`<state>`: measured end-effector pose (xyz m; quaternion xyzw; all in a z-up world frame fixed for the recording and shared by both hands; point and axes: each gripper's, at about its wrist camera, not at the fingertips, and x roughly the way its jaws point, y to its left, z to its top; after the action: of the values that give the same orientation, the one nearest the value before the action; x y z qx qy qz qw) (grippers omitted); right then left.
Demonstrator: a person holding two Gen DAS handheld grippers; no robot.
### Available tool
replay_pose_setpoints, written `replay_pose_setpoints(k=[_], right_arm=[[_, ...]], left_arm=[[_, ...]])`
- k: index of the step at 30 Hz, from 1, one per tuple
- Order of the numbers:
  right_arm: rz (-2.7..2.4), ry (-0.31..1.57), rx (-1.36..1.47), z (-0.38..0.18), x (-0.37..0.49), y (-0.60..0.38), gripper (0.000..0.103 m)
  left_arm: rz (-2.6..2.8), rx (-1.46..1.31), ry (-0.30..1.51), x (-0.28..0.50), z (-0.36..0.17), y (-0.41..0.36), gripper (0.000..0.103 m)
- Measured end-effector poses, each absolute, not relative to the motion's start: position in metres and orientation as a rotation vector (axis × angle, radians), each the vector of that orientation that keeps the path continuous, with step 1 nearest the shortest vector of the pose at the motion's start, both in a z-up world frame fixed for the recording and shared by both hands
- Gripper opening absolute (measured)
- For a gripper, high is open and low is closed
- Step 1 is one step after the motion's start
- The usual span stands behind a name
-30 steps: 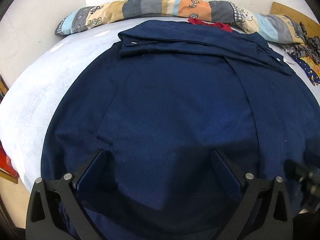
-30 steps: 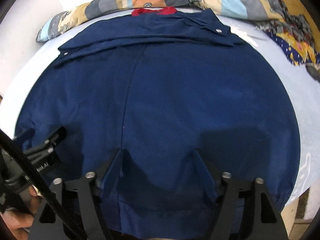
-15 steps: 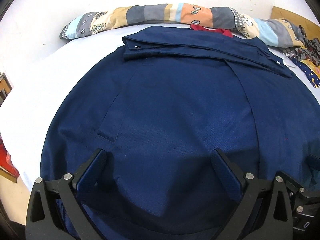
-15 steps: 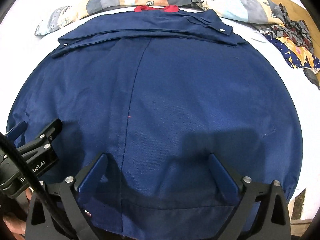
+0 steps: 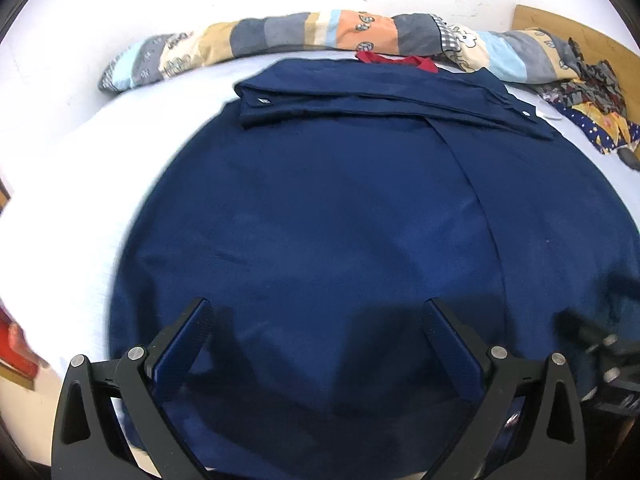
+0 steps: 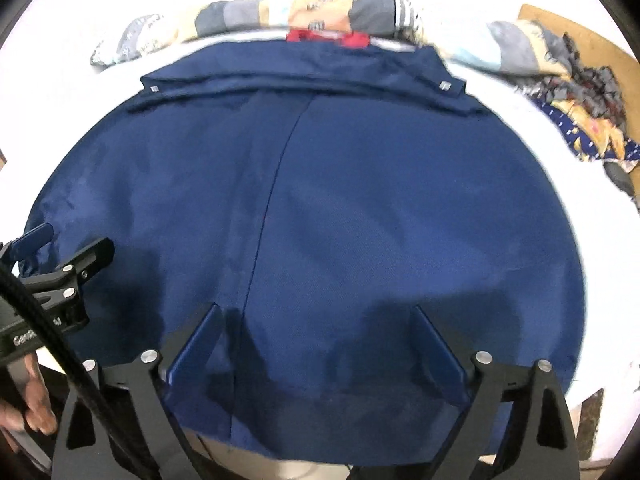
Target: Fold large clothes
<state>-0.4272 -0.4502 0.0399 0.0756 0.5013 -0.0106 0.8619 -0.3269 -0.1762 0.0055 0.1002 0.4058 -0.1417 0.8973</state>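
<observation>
A large navy blue garment [image 5: 340,208] lies spread flat on a white bed [image 5: 80,208], with a folded band with snaps along its far edge and a red piece [image 5: 396,60] at the far end. It also fills the right wrist view [image 6: 360,208]. My left gripper [image 5: 318,320] is open above the garment's near part, holding nothing. My right gripper [image 6: 316,328] is open above the near hem, empty. The left gripper also shows at the left of the right wrist view [image 6: 60,276].
A long patchwork cushion [image 5: 320,36] lies along the far edge by the white wall. A pile of patterned clothes [image 5: 592,104] sits at the far right beside a wooden board [image 5: 560,28]. The bed's near edge is just below the hem [image 6: 320,444].
Both grippers have drawn back and risen from the garment. The right gripper opened wide during the last second. The garment lies as before.
</observation>
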Motion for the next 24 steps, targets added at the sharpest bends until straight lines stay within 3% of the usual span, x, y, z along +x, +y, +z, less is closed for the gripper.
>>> replay_pose_setpoints(k=[10,19,24], right_arm=[[-0.184,0.969,0.094,0.066,-0.461,-0.49,0.097],[-0.171,0.977,0.169,0.07,-0.47,-0.5,0.097],[-0.091,0.961,0.292,0.077,-0.474,-0.517,0.087]], left_arm=[[-0.251,0.3,0.716,-0.348,0.028,-0.151,0.103],[-0.307,0.284,0.788,-0.352,0.022,-0.154,0.103],[-0.295,0.252,0.791,-0.347,0.026,-0.146,0.103]])
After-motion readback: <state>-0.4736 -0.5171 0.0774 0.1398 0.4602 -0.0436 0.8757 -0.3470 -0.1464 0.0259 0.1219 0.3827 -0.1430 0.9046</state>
